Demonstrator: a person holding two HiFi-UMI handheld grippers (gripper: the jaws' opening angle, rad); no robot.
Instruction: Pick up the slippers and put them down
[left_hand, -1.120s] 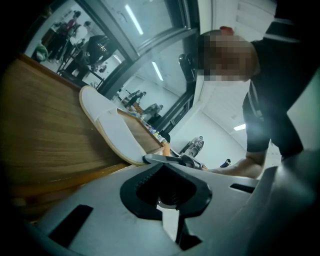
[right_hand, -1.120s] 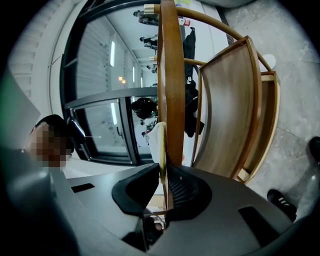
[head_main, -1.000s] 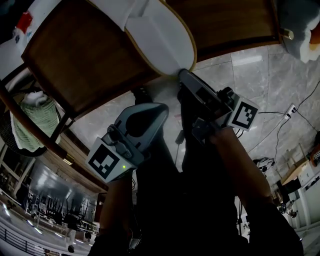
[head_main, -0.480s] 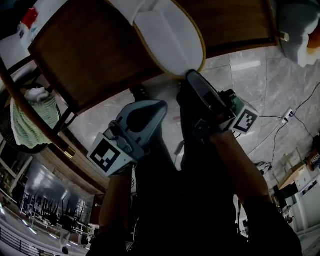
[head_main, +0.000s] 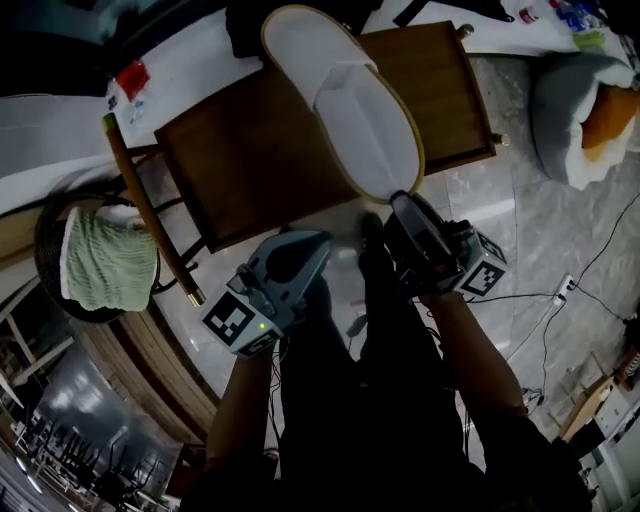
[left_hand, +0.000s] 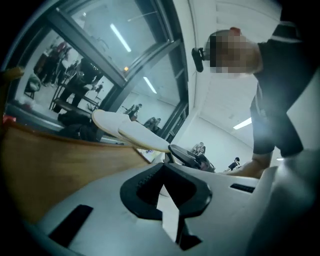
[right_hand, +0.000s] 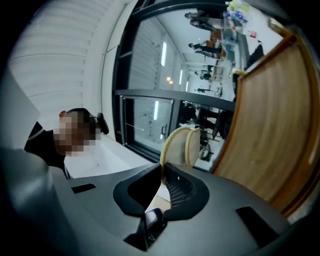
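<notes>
A white slipper (head_main: 345, 100) with a tan rim hangs over the wooden chair seat (head_main: 240, 150). My right gripper (head_main: 398, 198) is shut on the slipper's near rim, and its jaws have closed a little tighter on it within the last second. In the right gripper view the thin tan rim (right_hand: 170, 145) runs edge-on into the jaws (right_hand: 162, 172). My left gripper (head_main: 322, 240) hangs to the left of the right one and a little lower, clear of the slipper, shut with nothing in it. The left gripper view shows the slipper (left_hand: 135, 132) edge-on beyond its own jaws (left_hand: 162, 187).
A chair back rail (head_main: 150, 215) runs down the chair's left side. A green towel (head_main: 100, 260) lies in a round basket at the left. A grey cushion with an orange patch (head_main: 580, 110) sits at the upper right. Cables (head_main: 590, 290) trail over the marble floor.
Both grippers have risen, the right one carrying the slipper up with it. The chair and floor now look smaller and farther below, and the whole slipper has come into view.
</notes>
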